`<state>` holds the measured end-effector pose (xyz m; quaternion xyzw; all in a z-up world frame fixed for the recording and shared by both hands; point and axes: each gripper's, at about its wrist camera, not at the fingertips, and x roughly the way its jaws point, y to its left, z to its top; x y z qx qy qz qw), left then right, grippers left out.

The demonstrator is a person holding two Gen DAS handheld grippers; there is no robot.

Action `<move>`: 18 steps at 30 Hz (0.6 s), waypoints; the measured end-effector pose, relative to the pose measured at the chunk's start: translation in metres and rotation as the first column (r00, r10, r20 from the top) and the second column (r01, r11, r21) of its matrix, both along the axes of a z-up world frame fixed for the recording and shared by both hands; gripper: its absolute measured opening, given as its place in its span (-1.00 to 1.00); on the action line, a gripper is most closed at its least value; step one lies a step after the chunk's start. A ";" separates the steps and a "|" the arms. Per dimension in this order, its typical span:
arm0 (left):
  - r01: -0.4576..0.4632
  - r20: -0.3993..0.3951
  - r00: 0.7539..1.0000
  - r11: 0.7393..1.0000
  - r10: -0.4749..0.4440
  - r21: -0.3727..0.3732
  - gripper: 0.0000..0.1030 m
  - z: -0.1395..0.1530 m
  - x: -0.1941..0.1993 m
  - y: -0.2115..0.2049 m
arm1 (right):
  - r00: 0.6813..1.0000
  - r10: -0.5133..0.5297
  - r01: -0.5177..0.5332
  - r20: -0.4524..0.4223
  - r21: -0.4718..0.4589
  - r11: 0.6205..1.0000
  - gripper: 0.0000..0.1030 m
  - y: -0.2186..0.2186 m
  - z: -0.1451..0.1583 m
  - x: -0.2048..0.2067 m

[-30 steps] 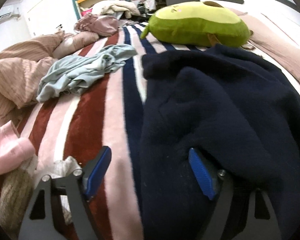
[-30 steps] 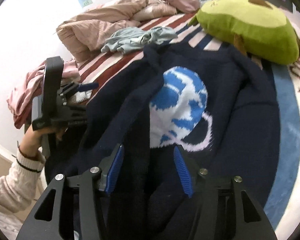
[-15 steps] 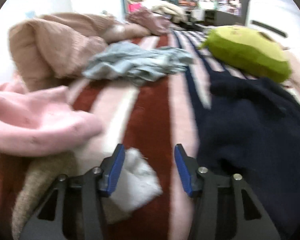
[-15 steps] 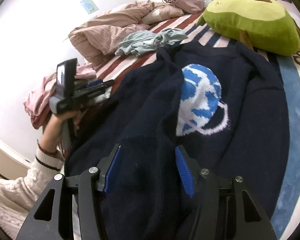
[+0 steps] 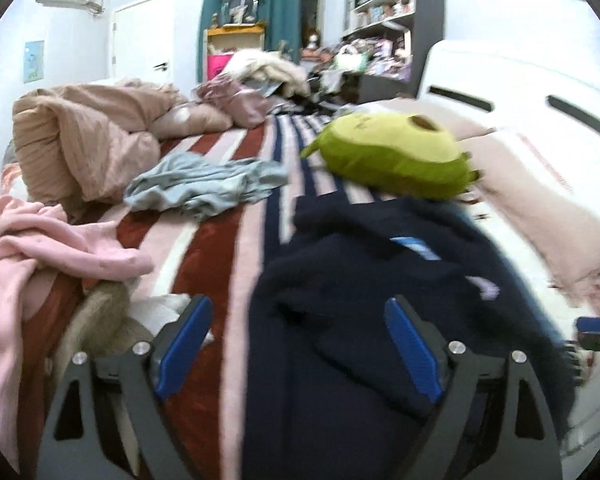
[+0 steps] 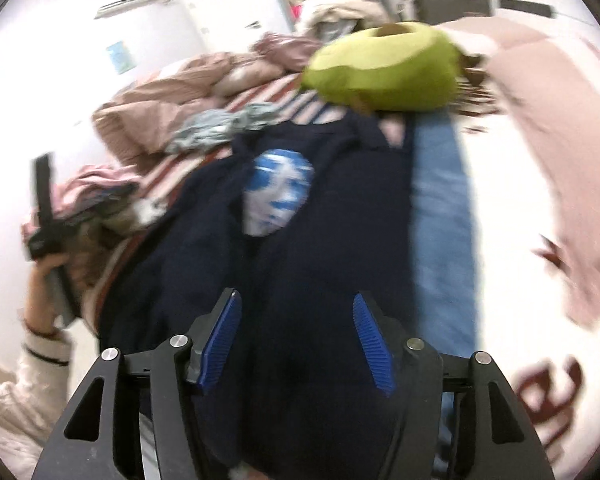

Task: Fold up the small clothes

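A navy fleece sweater (image 5: 380, 288) with a blue and white planet print (image 6: 278, 194) lies partly folded on the striped bed. My left gripper (image 5: 296, 344) is open and empty, raised above the sweater's left edge. My right gripper (image 6: 296, 344) is open and empty above the sweater's (image 6: 324, 240) near part. In the right wrist view the left gripper's body (image 6: 46, 216) shows at the far left, held by a hand. The right wrist view is blurred by motion.
A green avocado plush (image 5: 392, 156) lies beyond the sweater. A light blue garment (image 5: 204, 188), a pink garment (image 5: 40, 248) and beige bedding (image 5: 84, 140) lie to the left on the striped blanket (image 5: 216, 248). A pale pink pillow (image 5: 540, 216) lies to the right.
The left gripper let go of the sweater's edge, swung left, then came back raised over the sweater. The right gripper lifted and pulled back. More of the room shows.
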<state>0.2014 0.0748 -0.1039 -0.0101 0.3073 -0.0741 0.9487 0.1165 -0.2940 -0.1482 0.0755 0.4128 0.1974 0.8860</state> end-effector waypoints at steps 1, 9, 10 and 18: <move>0.019 0.015 1.000 1.000 -0.019 -0.006 0.67 0.005 -0.010 -0.005 | 1.000 -0.017 0.017 -0.008 -0.014 1.000 0.09 -0.007 -0.005 -0.006; 0.087 0.167 0.981 0.992 -0.102 0.092 0.98 0.041 -0.079 -0.053 | 0.997 -0.048 0.045 -0.066 -0.042 0.998 0.09 -0.037 -0.053 -0.053; 0.091 0.174 0.979 0.991 -0.106 0.096 0.98 0.042 -0.084 -0.056 | 0.997 -0.030 0.028 -0.072 -0.036 0.999 0.10 -0.035 -0.060 -0.059; 0.075 0.187 0.979 0.995 -0.086 0.067 0.98 0.041 -0.104 -0.060 | 0.997 0.070 -0.071 -0.025 -0.074 0.995 -0.18 -0.009 -0.073 -0.074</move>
